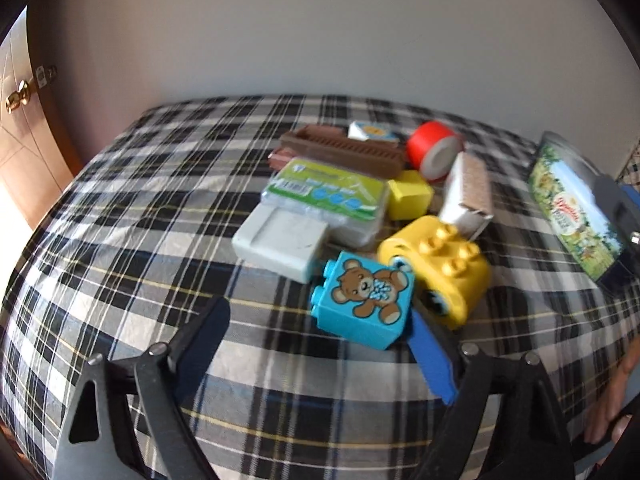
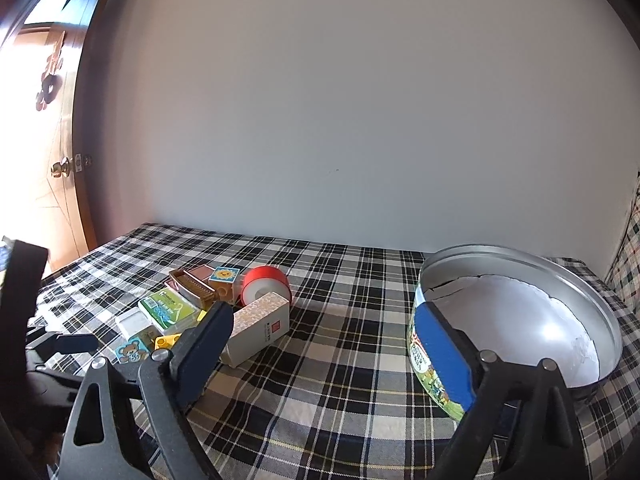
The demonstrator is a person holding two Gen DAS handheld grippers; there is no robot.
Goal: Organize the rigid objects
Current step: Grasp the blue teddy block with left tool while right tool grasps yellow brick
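With jaws spread and nothing between them, the left hand-held gripper nears the bear block at lower centre, whose corner touches the blue pad; closing could nudge it against the yellow block.

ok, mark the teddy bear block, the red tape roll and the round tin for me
teddy bear block (image 1: 362, 300): left wrist view, on the bear picture face.
red tape roll (image 1: 430, 145): left wrist view, on its red outer band.
round tin (image 2: 520, 258): right wrist view, on the far metal rim.
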